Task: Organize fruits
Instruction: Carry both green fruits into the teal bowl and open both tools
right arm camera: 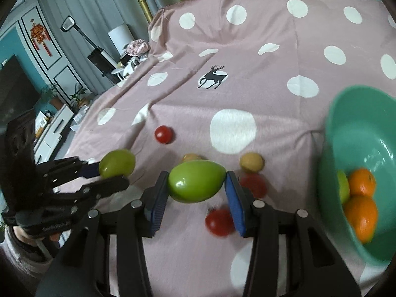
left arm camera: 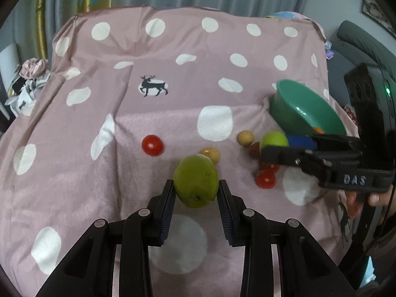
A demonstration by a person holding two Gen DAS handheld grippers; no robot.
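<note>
The left gripper [left arm camera: 195, 199] is squeezing a dull green fruit [left arm camera: 195, 184] between its blue pads. The right gripper [right arm camera: 195, 198] is squeezing a shiny green fruit [right arm camera: 196, 182] the same way. Just past the right gripper, red tomatoes [right arm camera: 219, 222] and small brown fruits [right arm camera: 251, 162] are lying on the pink spotted cloth [right arm camera: 247, 61]. To its right, a green bowl [right arm camera: 358, 128] is holding oranges [right arm camera: 361, 216].
</note>
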